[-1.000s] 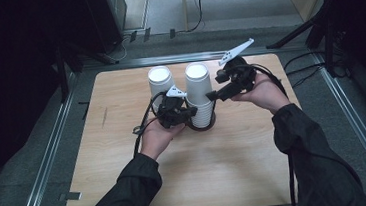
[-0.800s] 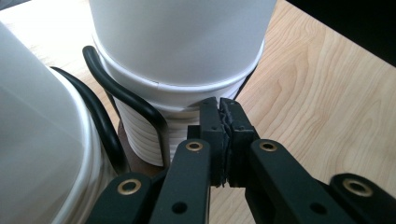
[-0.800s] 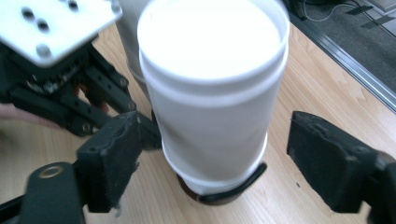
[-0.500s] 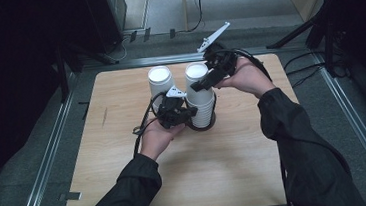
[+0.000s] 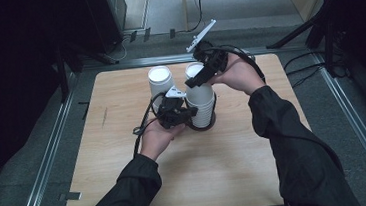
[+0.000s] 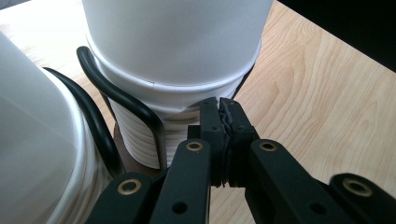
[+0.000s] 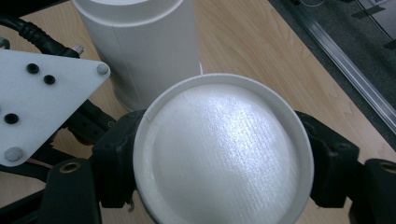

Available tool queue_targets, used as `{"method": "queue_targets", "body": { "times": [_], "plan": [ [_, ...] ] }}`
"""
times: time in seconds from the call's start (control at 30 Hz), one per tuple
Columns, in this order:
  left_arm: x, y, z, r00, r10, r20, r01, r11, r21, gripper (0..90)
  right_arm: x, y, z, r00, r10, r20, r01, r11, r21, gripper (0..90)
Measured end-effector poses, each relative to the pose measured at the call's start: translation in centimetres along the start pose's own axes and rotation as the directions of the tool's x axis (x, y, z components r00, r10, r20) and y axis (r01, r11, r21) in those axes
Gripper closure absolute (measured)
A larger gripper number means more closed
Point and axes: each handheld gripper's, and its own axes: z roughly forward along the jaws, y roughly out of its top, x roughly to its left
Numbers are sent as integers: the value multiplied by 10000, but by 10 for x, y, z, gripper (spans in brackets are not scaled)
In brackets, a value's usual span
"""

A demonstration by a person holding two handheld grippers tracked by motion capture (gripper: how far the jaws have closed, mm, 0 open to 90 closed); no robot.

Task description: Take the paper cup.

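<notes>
Right gripper (image 7: 219, 154) closing around top paper cup (image 7: 222, 149) of the inverted stack (image 5: 201, 104) at table centre; left gripper (image 6: 223, 122) shut, braced low against it. Risk: several nested cups lifting together, or stack tipping.

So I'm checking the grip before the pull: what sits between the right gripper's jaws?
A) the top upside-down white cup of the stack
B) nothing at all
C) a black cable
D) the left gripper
A: in the right gripper view the right gripper has a black jaw on each side of the top cup.
</notes>
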Motion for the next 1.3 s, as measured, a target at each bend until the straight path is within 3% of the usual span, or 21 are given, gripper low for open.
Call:
{"method": "queue_targets", "body": {
  "times": [0.13, 0.2, 0.43, 0.5, 0.7, 0.83, 1.1, 1.3],
  "plan": [
    [1, 0, 0, 10000, 6, 46, -6, 10000, -30, 884, 0, 3, -2, 10000, -1, -11, 1, 10000, 93, 251],
    [2, 0, -1, 10000, 20, 38, -20, 10000, -26, 884, 0, 5, -8, 9999, 161, -30, -161, 9997, -188, 252],
    [1, -1, -1, 10000, 25, 18, -25, 10000, -50, 877, -2, 13, -27, 9980, 624, -106, -627, 9975, -312, 252],
    [2, -2, -1, 9999, -77, 124, 77, 10000, -52, 875, -1, 16, -32, 9977, 667, -101, -670, 9973, -291, 252],
    [2, -2, -1, 9999, 105, -12, -105, 9999, -30, 871, 2, 27, -46, 9984, 557, -17, -557, 9981, -273, 251],
    [2, -2, -1, 9999, -34, 112, 34, 10000, -42, 848, 5, 40, -61, 9952, 976, 77, -972, 9947, -344, 252],
    [3, -2, -1, 9999, -38, 134, 38, 10000, -25, 842, 10, 53, -89, 9970, 738, 237, -726, 9962, -487, 252],
    [2, -2, -1, 10000, 6, 91, -6, 10000, -67, 825, 17, 54, -113, 9985, 551, 72, -546, 9968, -582, 253]
  ]
}}
